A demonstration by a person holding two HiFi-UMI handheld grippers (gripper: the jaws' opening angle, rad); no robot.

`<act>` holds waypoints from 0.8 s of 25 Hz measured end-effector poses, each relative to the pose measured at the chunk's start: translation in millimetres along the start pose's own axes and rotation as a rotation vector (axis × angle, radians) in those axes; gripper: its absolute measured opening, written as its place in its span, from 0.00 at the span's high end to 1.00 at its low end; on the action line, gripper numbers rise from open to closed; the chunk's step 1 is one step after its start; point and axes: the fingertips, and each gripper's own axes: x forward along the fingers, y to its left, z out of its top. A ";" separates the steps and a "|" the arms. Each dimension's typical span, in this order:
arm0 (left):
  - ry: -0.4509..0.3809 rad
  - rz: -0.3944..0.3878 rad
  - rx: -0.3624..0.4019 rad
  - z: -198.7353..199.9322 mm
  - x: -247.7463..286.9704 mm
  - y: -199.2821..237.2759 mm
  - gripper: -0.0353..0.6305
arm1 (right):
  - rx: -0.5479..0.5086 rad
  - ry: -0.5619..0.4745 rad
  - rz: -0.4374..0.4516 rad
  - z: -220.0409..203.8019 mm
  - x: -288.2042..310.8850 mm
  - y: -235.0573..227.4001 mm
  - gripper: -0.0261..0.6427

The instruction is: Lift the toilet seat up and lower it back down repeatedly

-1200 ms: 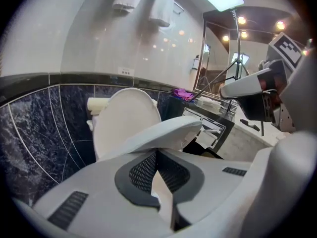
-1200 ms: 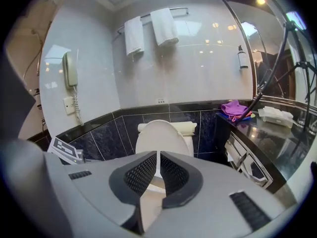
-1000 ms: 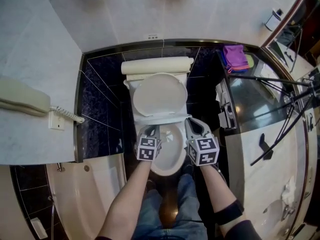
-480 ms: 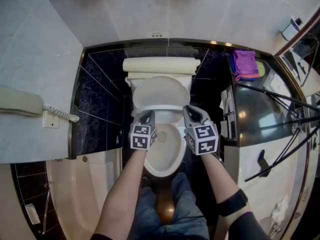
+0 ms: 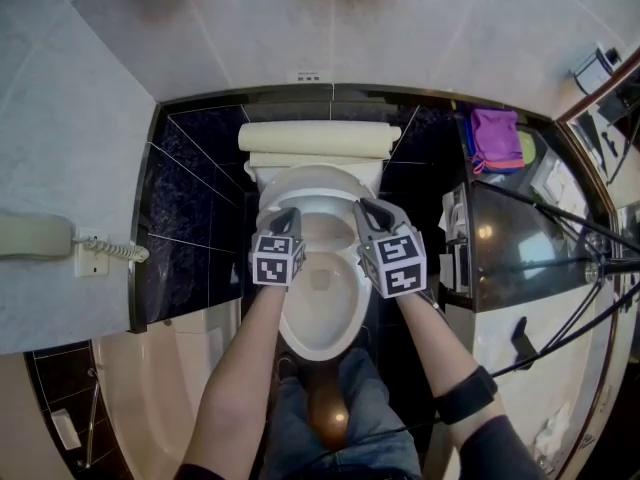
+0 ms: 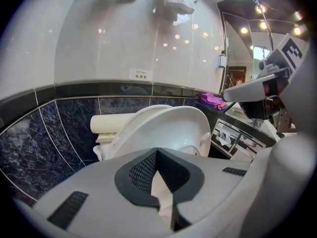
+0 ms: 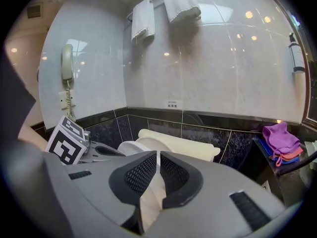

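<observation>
The white toilet seat (image 5: 318,190) is tilted up over the open bowl (image 5: 320,313), leaning toward the cream tank (image 5: 315,138). My left gripper (image 5: 285,218) is shut on the seat's left edge and my right gripper (image 5: 366,213) is shut on its right edge. In the left gripper view the raised seat (image 6: 168,125) rises beyond the left gripper (image 6: 157,157), with a white strip of its rim pinched between the dark pads. In the right gripper view the right gripper (image 7: 158,158) likewise has white seat rim (image 7: 151,195) pinched between its pads, with the tank (image 7: 181,144) behind.
Dark tiled walls flank the toilet. A wall phone (image 5: 35,236) hangs at the left, a bathtub (image 5: 150,388) lies at lower left. On the right are a control panel (image 5: 455,233), a purple cloth (image 5: 495,128) and black tripod legs (image 5: 560,218). Towels (image 7: 163,9) hang above.
Both grippers have moved away from me toward the tank, and the seat between them now stands steeper, leaving more of the bowl uncovered.
</observation>
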 end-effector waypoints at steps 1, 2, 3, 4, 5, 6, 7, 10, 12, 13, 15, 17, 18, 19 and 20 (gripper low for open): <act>-0.001 0.002 0.002 2.7 2.4 2.8 0.97 | -0.002 0.007 0.004 -0.2 4.2 -1.2 0.90; -0.001 0.004 0.004 5.1 4.2 4.9 0.97 | -0.002 0.014 0.006 -1.2 8.2 -2.7 0.90; -0.001 0.004 0.005 6.7 5.3 5.9 0.97 | 0.000 0.022 0.008 -3.0 11.4 -4.0 0.90; 0.000 0.004 0.006 6.9 6.0 6.2 0.97 | 0.002 0.030 0.009 -5.3 13.6 -5.0 0.90; 0.002 0.003 0.006 6.4 6.2 6.4 0.97 | 0.005 0.036 0.009 -7.3 15.1 -5.5 0.90; 0.004 0.003 0.006 5.8 6.3 7.0 0.97 | 0.008 0.039 0.010 -8.5 16.2 -5.7 0.90; 0.004 0.004 0.004 5.7 6.3 8.0 0.97 | 0.009 0.040 0.010 -8.6 17.0 -5.6 0.90; 0.003 0.002 -0.002 6.3 5.6 8.0 0.97 | 0.008 0.039 0.012 -7.5 16.8 -4.7 0.90; 0.002 0.002 -0.001 6.8 3.6 6.8 0.97 | 0.005 0.040 0.013 -7.0 15.5 -3.5 0.90; 0.002 0.002 -0.002 7.4 1.7 6.1 0.97 | 0.004 0.041 0.013 -6.6 14.7 -2.7 0.90; -0.002 -0.001 -0.001 9.3 -4.1 3.1 0.97 | 0.003 0.044 0.012 -5.9 11.7 -0.7 0.90; -0.009 -0.011 0.007 12.0 -13.4 -2.4 0.97 | 0.001 0.047 0.009 -4.6 7.0 3.8 0.90; -0.015 -0.019 0.012 14.1 -19.6 -5.7 0.97 | 0.000 0.047 0.007 -3.3 4.0 7.4 0.90; -0.023 -0.027 0.017 16.7 -27.1 -9.3 0.97 | -0.002 0.047 0.004 -1.4 0.3 11.9 0.90; -0.032 -0.036 0.023 19.2 -35.9 -12.8 0.97 | -0.005 0.046 0.000 0.9 -4.2 17.4 0.90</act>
